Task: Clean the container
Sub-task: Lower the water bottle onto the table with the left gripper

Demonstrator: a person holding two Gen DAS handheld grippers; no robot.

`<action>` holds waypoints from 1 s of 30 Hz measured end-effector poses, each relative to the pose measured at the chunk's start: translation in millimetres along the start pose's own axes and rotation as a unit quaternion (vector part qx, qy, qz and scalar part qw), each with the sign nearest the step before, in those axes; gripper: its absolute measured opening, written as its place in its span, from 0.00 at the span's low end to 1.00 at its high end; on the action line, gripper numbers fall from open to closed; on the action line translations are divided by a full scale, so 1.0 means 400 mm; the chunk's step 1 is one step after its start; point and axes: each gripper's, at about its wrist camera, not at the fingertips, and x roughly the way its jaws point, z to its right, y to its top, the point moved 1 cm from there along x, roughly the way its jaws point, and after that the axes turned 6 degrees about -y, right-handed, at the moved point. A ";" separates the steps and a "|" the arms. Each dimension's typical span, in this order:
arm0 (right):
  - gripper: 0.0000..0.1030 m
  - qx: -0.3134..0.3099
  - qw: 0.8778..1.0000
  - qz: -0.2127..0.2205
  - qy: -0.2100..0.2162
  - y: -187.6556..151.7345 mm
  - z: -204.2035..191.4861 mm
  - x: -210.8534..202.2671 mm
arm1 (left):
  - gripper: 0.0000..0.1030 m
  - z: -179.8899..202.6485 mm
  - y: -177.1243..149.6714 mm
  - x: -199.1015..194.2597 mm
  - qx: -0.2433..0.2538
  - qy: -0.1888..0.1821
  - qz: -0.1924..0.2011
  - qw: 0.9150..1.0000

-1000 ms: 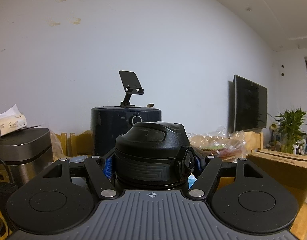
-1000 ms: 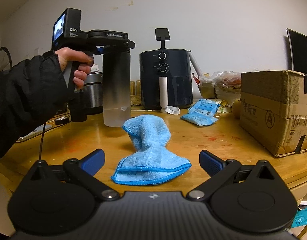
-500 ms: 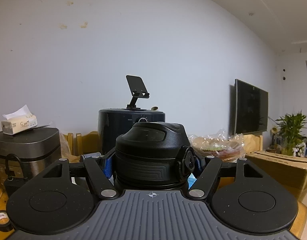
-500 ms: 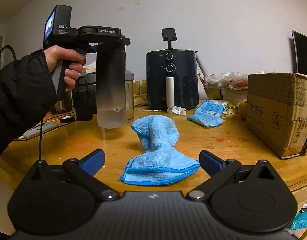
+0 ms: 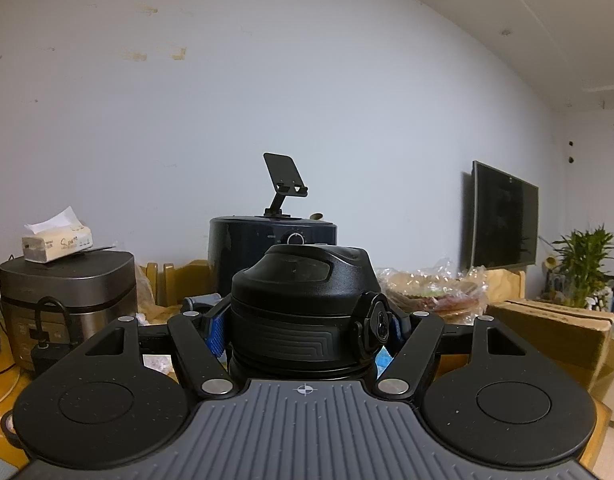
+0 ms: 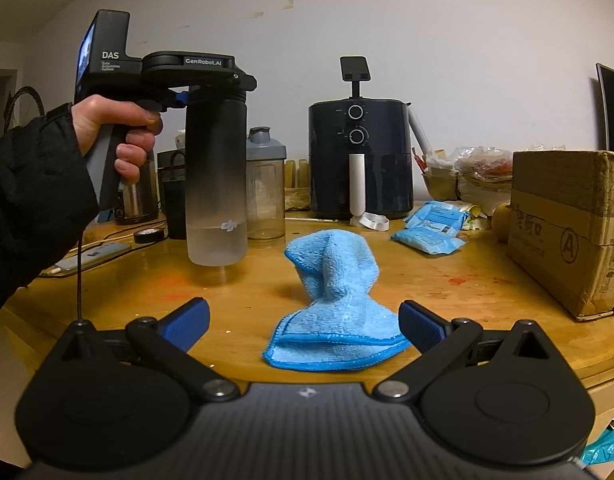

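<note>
A tall water bottle [image 6: 216, 184], black fading to frosted clear at the base, hangs upright just above the wooden table [image 6: 447, 292]. My left gripper [image 5: 305, 326] is shut on it just under the black cap [image 5: 303, 300], which fills the middle of the left wrist view. In the right wrist view the left gripper [image 6: 199, 92] is held by a hand in a black sleeve. A crumpled blue cloth [image 6: 335, 300] lies on the table. My right gripper [image 6: 303, 320] stands open just before the cloth, fingers either side of its near end, not touching it.
At the back stand a dark air fryer [image 6: 361, 160] with a phone stand on top, a shaker bottle [image 6: 266, 192], and a rice cooker [image 5: 67, 300] with a tissue box. A cardboard box [image 6: 567, 228] sits right; blue packets [image 6: 431, 228] lie behind the cloth.
The left gripper has lifted the bottle off the table and carried it rightward, closer to the cloth. The right gripper has stayed open and edged nearer the cloth.
</note>
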 end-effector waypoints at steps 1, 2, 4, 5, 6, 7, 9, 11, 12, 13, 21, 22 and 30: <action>1.00 -0.001 1.000 0.000 0.001 0.000 -0.001 0.000 | 0.67 0.000 -0.001 -0.004 0.000 0.001 0.000 1.000; 1.00 -0.001 1.000 0.000 0.002 0.001 -0.003 0.001 | 0.67 -0.001 -0.003 -0.006 0.000 0.000 0.000 1.000; 1.00 -0.003 1.000 0.000 0.004 0.002 -0.004 0.002 | 0.67 -0.002 -0.006 -0.011 -0.001 0.000 -0.001 1.000; 1.00 -0.003 1.000 0.000 0.004 0.002 -0.005 0.003 | 0.67 -0.003 -0.008 -0.013 -0.002 0.000 -0.001 1.000; 1.00 -0.004 1.000 0.000 0.004 0.002 -0.005 0.003 | 0.67 -0.004 -0.009 -0.016 -0.003 0.000 -0.002 1.000; 1.00 -0.004 1.000 0.000 0.005 0.003 -0.005 0.003 | 0.67 -0.004 -0.011 -0.018 -0.003 0.000 -0.002 1.000; 1.00 -0.005 1.000 0.000 0.005 0.003 -0.006 0.004 | 0.67 -0.006 -0.014 -0.023 -0.004 0.000 -0.003 1.000; 1.00 -0.005 1.000 0.000 0.006 0.003 -0.006 0.005 | 0.67 -0.010 -0.018 -0.026 -0.006 0.001 -0.003 1.000; 1.00 -0.006 1.000 0.000 0.006 0.005 -0.006 0.005 | 0.67 -0.012 -0.021 -0.028 -0.007 0.002 -0.004 1.000; 1.00 -0.007 1.000 -0.001 0.007 0.005 -0.006 0.005 | 0.67 -0.014 -0.023 -0.030 -0.008 0.003 -0.004 1.000; 1.00 -0.010 1.000 -0.003 0.012 0.006 -0.015 0.009 | 0.67 -0.022 -0.047 -0.041 -0.006 0.003 -0.002 1.000; 1.00 -0.011 1.000 -0.003 0.013 0.006 -0.015 0.010 | 0.67 -0.023 -0.050 -0.042 -0.005 0.002 -0.001 1.000; 1.00 -0.010 1.000 -0.005 0.012 0.002 -0.016 0.008 | 0.67 -0.030 -0.074 -0.047 -0.006 0.009 -0.002 1.000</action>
